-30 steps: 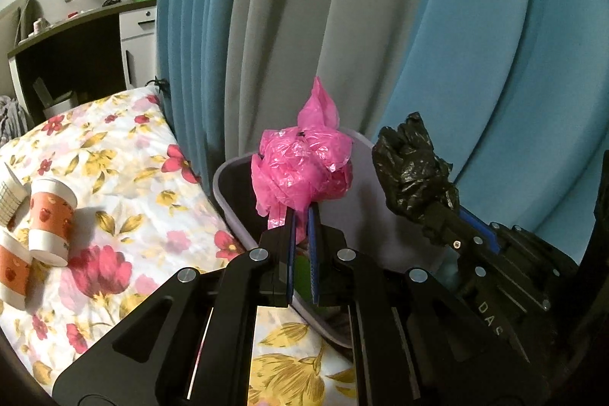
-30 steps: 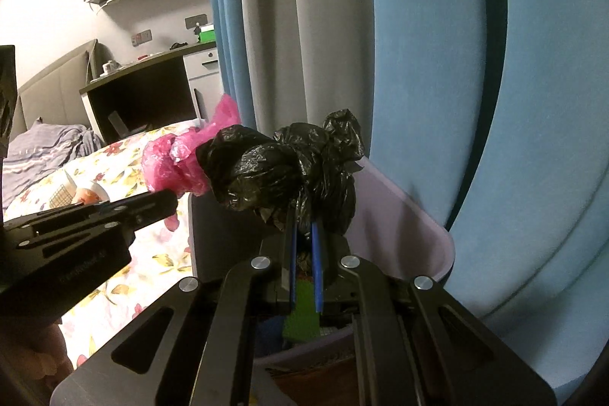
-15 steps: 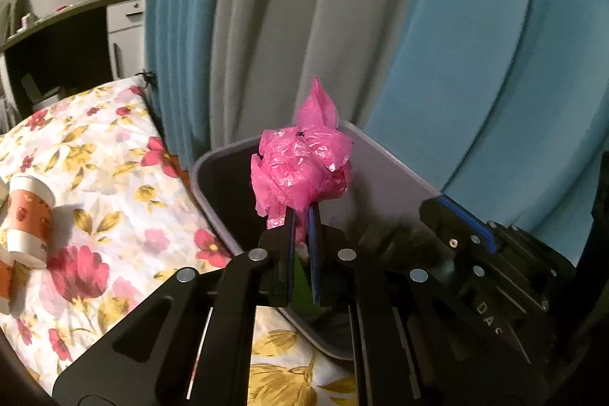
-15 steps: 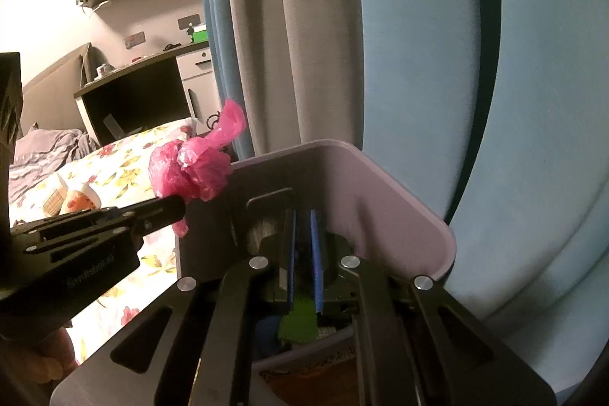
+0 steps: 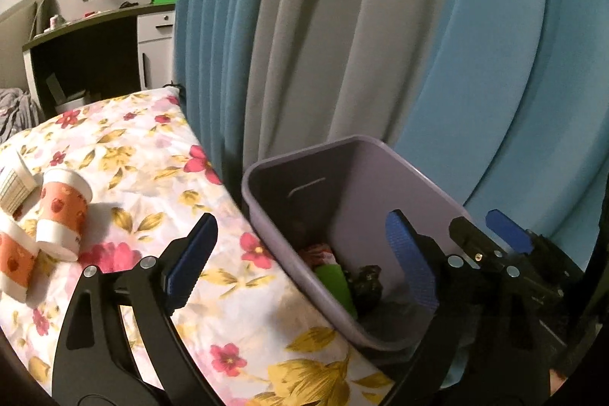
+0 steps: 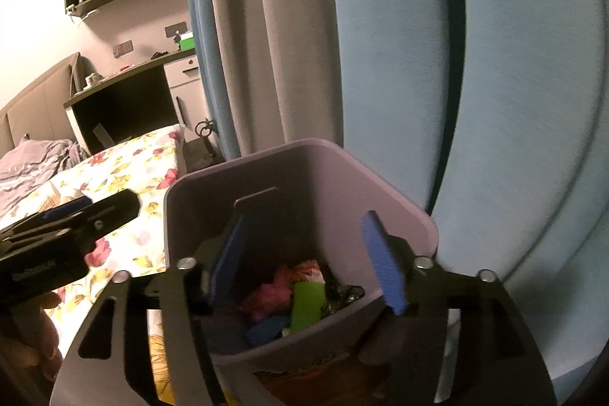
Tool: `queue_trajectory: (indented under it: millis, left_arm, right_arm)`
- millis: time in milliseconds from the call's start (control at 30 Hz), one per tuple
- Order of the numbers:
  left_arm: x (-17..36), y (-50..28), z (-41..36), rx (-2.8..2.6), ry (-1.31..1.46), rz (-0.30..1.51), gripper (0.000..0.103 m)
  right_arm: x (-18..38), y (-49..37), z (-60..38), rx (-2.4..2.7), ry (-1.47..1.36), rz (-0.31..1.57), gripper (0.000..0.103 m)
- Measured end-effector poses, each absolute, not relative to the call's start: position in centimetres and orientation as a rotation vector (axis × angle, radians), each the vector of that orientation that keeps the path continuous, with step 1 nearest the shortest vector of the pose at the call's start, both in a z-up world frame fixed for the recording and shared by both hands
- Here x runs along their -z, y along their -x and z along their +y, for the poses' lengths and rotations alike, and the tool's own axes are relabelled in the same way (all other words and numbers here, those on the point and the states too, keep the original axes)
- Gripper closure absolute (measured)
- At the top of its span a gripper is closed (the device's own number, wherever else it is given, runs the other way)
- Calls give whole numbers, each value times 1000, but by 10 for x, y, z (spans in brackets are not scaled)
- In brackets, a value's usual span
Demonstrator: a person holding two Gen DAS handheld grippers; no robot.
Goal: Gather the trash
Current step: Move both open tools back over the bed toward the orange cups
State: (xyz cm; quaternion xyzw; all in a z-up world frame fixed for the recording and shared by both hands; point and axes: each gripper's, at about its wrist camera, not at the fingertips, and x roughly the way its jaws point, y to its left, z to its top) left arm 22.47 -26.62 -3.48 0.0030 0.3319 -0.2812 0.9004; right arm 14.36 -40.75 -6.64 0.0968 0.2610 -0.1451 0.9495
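Two grippers hang over the lilac bin (image 5: 399, 185), which stands beside the flowered bed (image 5: 152, 155) against the blue and grey curtain (image 5: 342, 25), and both are opening with nothing between their blue pads. The left gripper (image 5: 304, 261) has its jaws spread wide across the bin's bed-side rim, one finger over the bedcover, the other over the bin's mouth. The right gripper (image 6: 308, 261) sits squarely above the bin, jaws parting, looking straight down into it. Inside the bin lie a pink bag (image 6: 274, 292), a crumpled black bag (image 5: 365, 284), a green piece (image 6: 308, 303) and something blue (image 6: 266, 326) under them, so this load reads as delivered. What is left of the trash, as far as can be judged, lies away from the bin on the bed: three paper cups (image 5: 62, 212) tipped on their sides in a loose cluster, well apart from the bin, on the far side of the left gripper from it. The nearest cup's long axis runs roughly toward the bin, its wider end towards the left gripper's near finger. Judging by that, the left gripper is the nearer tool; it would need to swing away from the bin and close its jaws across the cup's body, not along its length. The right gripper would have to cross over the left to reach them.
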Motion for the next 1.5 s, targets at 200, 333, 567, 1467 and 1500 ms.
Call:
queue_trajectory:
  millis: [200,333,567,1467,1500]
  left_arm:
    - [34,-220,-247,544,6,695,12]
    - [36,-218,-234,528,24,700,12]
    - [35,-210,-214,492,-3,675,12]
    - [19,-184,114,-207,115,585,8]
    - [20,-184,125,-227,117,583,8]
  right_arm:
    - [64,-146,-407,320,-174,517,26]
    - [68,-148,-407,325,-179,535,26]
    - [66,-139,-400,296,-188,521,26]
    - [46,-219,-179,-91,31,517,16]
    - [52,-229,-170,-97,40,534,16]
